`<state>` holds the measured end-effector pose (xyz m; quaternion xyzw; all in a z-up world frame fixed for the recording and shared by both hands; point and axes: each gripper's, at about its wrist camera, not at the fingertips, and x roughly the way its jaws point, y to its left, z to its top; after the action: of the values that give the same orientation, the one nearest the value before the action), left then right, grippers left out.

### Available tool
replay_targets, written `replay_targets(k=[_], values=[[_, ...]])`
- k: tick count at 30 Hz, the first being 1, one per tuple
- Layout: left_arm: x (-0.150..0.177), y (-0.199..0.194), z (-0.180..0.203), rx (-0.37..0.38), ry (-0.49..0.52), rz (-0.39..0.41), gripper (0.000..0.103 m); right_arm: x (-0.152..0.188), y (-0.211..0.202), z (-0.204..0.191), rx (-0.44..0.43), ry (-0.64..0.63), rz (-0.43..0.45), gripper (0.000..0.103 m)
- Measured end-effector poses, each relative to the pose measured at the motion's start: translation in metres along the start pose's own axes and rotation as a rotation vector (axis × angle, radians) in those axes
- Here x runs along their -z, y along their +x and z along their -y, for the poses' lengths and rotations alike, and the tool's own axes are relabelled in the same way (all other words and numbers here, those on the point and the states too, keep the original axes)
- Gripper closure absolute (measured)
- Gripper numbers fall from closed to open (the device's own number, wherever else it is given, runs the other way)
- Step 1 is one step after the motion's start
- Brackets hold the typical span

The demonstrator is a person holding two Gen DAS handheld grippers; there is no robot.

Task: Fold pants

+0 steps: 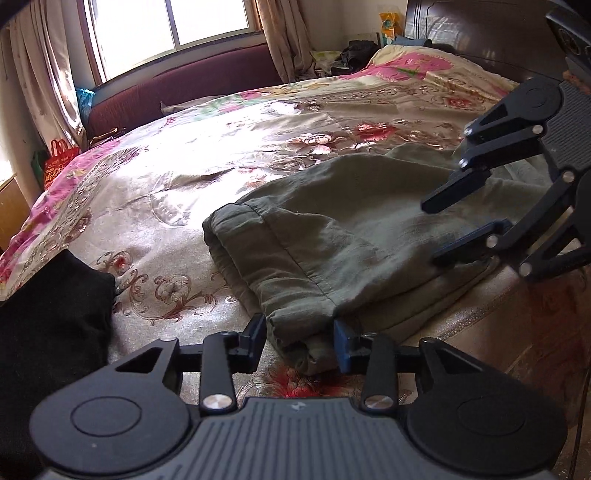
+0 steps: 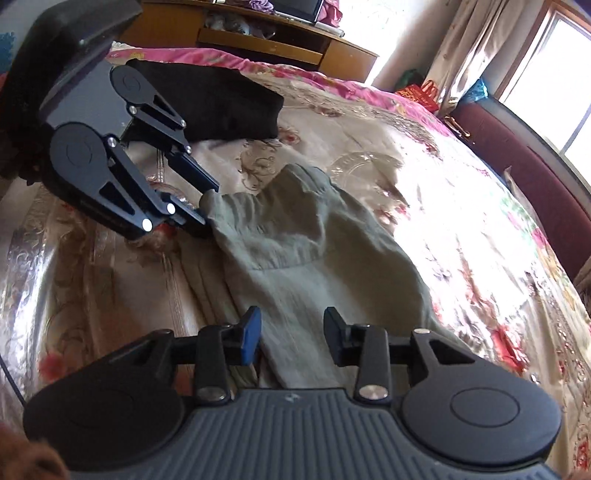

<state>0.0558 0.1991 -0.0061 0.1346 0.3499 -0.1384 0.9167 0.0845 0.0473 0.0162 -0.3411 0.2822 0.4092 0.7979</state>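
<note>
A dark folded garment (image 2: 218, 101) lies on the bed (image 1: 177, 192) toward the foot end, beyond the left gripper (image 2: 207, 208) and apart from the pants (image 2: 295, 251); in the left wrist view it (image 1: 51, 317) sits at the near left. Past the far edge of the bed a maroon window seat (image 1: 192, 83) runs under the window (image 1: 166, 26), with curtains (image 1: 48, 74) at either side and a red shopping bag (image 1: 59, 162) on the floor by the corner. The bag carries printing too small to read. A wooden desk (image 2: 280, 40) stands beyond the foot of the bed, and a dark headboard (image 1: 476, 29) closes the other end, with clutter (image 1: 354, 55) beside it. Nothing lies between the grippers and the cloth.

The olive-green pants rest near the bed's near edge, on the floral satin cover, laid roughly flat with a hemmed end (image 1: 236, 229) toward the middle of the bed.

The left gripper (image 1: 299, 341) has its jaws apart with a bunched fold of the pants between them; the cloth touches the right-hand pad, while whether the jaws truly pinch it cannot be told. The right gripper (image 2: 291, 334) has its jaws wide apart, straddling the pants fabric at the other end without clamping it; in the left wrist view its fingers (image 1: 458, 188) sit one above the other over the cloth, the lower one close to or touching the fabric.
</note>
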Motion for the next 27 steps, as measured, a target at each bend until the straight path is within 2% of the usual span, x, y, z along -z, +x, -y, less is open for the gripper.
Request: replay_targets(k=[1, 2, 3, 4, 9, 12, 14, 16, 18, 21, 24, 26, 27], values=[[0.000, -0.001, 0.001, 0.001, 0.000, -0.002, 0.061, -0.003, 0.009, -0.002, -0.012, 0.000, -0.010, 0.070], [-0.001, -0.002, 0.002, 0.002, 0.002, -0.004, 0.067, -0.006, 0.014, -0.004, -0.024, 0.002, -0.008, 0.076], [-0.001, -0.005, 0.003, -0.001, 0.006, 0.000, 0.069, -0.008, 0.015, -0.006, -0.034, 0.003, -0.004, 0.094], [-0.002, -0.009, 0.004, -0.005, 0.010, 0.005, 0.076, -0.011, 0.014, -0.009, -0.036, 0.004, 0.002, 0.099], [0.002, -0.020, -0.001, -0.010, -0.010, -0.013, 0.080, -0.013, -0.002, -0.016, -0.099, 0.055, 0.041, 0.103], [0.009, -0.016, -0.003, -0.032, -0.016, -0.055, 0.082, -0.006, 0.002, -0.028, -0.122, 0.058, 0.039, 0.103], [0.012, -0.014, -0.002, -0.048, -0.018, -0.073, 0.082, -0.003, 0.004, -0.030, -0.101, 0.081, 0.043, 0.102], [0.010, -0.018, -0.002, -0.040, -0.018, -0.062, 0.082, -0.004, -0.003, -0.027, -0.078, 0.101, 0.068, 0.100], [0.005, -0.026, -0.001, -0.040, -0.007, -0.021, 0.081, -0.003, -0.010, -0.026, -0.039, 0.075, 0.098, 0.091], [-0.002, -0.029, 0.000, -0.032, 0.013, 0.010, 0.075, 0.000, -0.011, -0.029, 0.013, 0.010, 0.112, 0.070], [-0.002, -0.021, 0.008, -0.027, 0.063, 0.006, 0.071, 0.002, -0.004, -0.030, 0.012, 0.002, 0.092, 0.070], [-0.001, -0.016, 0.015, -0.018, 0.107, 0.001, 0.065, 0.002, 0.002, -0.030, 0.006, -0.001, 0.084, 0.070], [0.000, -0.014, 0.020, -0.015, 0.139, 0.003, 0.058, 0.002, 0.006, -0.031, 0.016, -0.015, 0.080, 0.070]])
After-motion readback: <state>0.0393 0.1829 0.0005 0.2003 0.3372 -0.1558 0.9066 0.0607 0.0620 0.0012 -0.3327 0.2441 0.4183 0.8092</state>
